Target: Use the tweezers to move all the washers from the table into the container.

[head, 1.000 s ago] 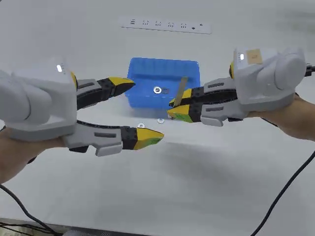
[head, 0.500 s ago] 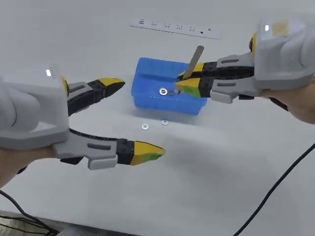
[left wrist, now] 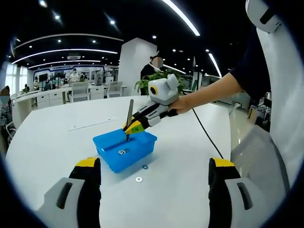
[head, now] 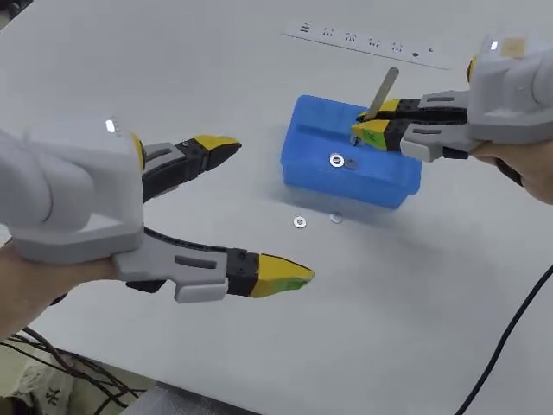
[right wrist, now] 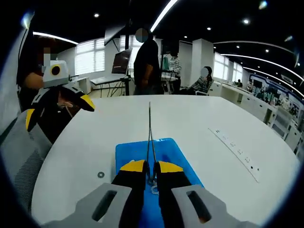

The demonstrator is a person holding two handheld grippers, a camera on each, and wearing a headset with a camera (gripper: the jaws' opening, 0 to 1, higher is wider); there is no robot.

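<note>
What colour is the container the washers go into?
Bright blue; the container shows best in the head view.

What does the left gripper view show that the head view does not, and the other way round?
Left gripper view adds a green leafy plant and ceiling lights. Head view adds the open left gripper with its white housing and dark cables by the white table. Both share the blue plastic container holding one silver washer, two silver washers on the table, and the right gripper shut on grey metal tweezers.
</note>
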